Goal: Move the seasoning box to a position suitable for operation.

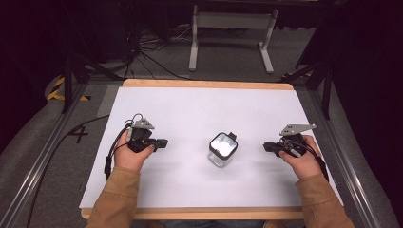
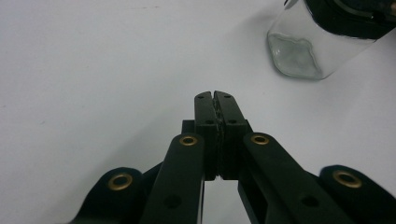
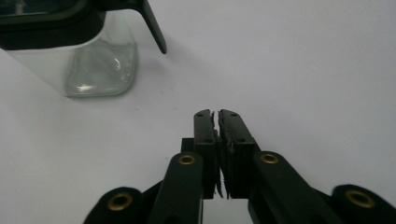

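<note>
A clear square glass jar (image 1: 222, 150) with a black-rimmed lid stands upright in the middle of the white table sheet (image 1: 199, 109). My left gripper (image 1: 164, 142) rests to the jar's left, jaws pressed together and holding nothing. My right gripper (image 1: 266, 147) rests to the jar's right, jaws also together and empty. In the left gripper view the jar (image 2: 299, 53) stands ahead at the upper right of the shut gripper (image 2: 215, 95). In the right gripper view the jar (image 3: 93, 65) sits at the upper left, apart from the shut gripper (image 3: 216, 113); a black lid latch (image 3: 154, 28) sticks out from it.
The sheet lies on a wooden board (image 1: 204, 84) framed by metal rails (image 1: 43, 156). Cables (image 1: 142, 52) and a white stand (image 1: 233, 21) are on the floor beyond the far edge. A cable (image 1: 111, 152) trails from the left gripper.
</note>
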